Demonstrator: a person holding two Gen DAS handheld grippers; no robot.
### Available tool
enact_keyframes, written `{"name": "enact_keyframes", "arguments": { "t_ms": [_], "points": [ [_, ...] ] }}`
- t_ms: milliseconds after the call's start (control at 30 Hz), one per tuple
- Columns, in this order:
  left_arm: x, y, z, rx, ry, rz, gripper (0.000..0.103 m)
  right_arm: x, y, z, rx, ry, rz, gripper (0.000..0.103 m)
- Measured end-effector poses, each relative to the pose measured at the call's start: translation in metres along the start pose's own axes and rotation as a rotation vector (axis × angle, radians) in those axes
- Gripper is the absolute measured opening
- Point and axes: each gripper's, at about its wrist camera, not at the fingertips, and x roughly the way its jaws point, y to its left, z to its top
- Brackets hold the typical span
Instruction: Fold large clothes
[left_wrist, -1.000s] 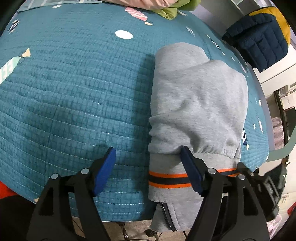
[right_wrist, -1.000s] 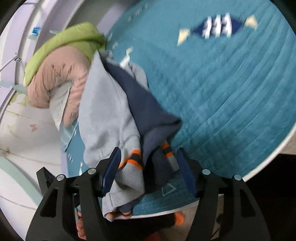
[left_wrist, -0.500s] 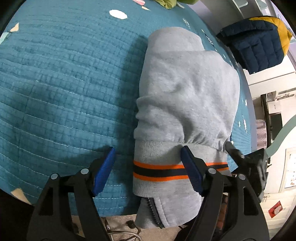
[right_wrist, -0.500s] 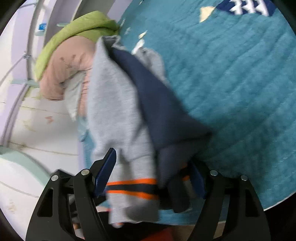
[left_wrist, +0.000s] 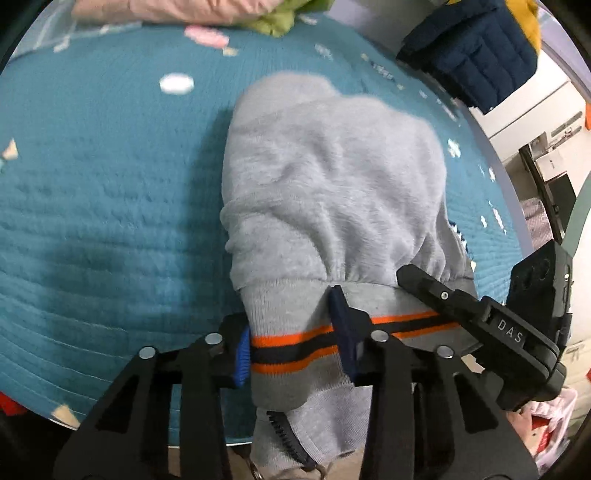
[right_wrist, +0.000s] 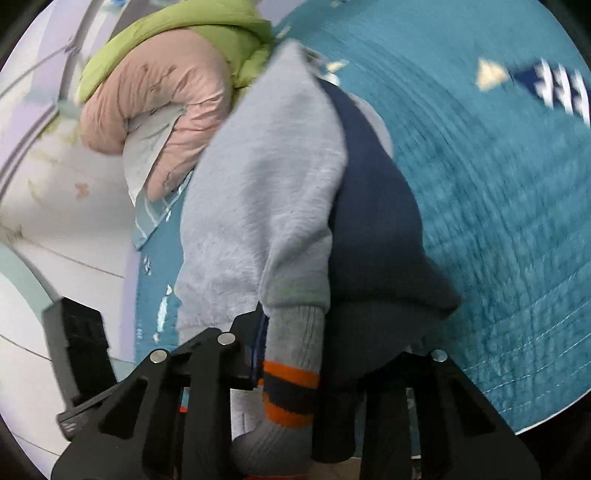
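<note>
Left gripper (left_wrist: 295, 343), right gripper (right_wrist: 314, 369) closing on hoodie (left_wrist: 332, 192).

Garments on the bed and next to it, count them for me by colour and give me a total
Grey with orange and navy stripes: 1, the folded grey sweatshirt
Pink: 1, the pink puffer jacket
Green: 1, the green jacket on the pink one
Navy and yellow: 1, the navy quilted jacket beyond the bed's edge
Total: 4

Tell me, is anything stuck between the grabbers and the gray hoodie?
No. Both the left gripper and right gripper are closing right on the gray hoodie's striped hem, nothing else between them.
</note>
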Motion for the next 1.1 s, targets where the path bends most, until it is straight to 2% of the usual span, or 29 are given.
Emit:
{"name": "enact_keyframes", "arguments": {
  "t_ms": [200, 400, 600, 800, 933, 1033, 1100],
  "points": [
    [-0.049, 0.001, 0.029, 0.080, -0.130, 0.044, 0.032, 0.003, 0.059, 0.005, -0.134, -0.053, 0.026, 0.026],
    [-0.101, 0.037, 0.065, 0.097, -0.242, 0.116, 0.032, 0.033, 0.127, 0.016, -0.234, -0.055, 0.110, 0.026],
    [-0.157, 0.118, 0.092, 0.055, -0.332, 0.220, 0.032, 0.101, 0.213, 0.019, -0.338, -0.037, 0.200, 0.025],
    [-0.200, 0.212, 0.105, -0.006, -0.410, 0.326, 0.032, 0.181, 0.287, -0.001, -0.399, 0.006, 0.287, 0.026],
    [-0.208, 0.265, 0.105, -0.012, -0.426, 0.389, 0.032, 0.233, 0.316, -0.025, -0.406, 0.049, 0.296, 0.026],
    [-0.192, 0.311, 0.095, -0.074, -0.357, 0.373, 0.032, 0.261, 0.318, -0.049, -0.430, 0.082, 0.242, 0.026],
    [-0.183, 0.324, 0.083, -0.088, -0.330, 0.376, 0.032, 0.274, 0.311, -0.066, -0.431, 0.112, 0.215, 0.027]
  ]
}}
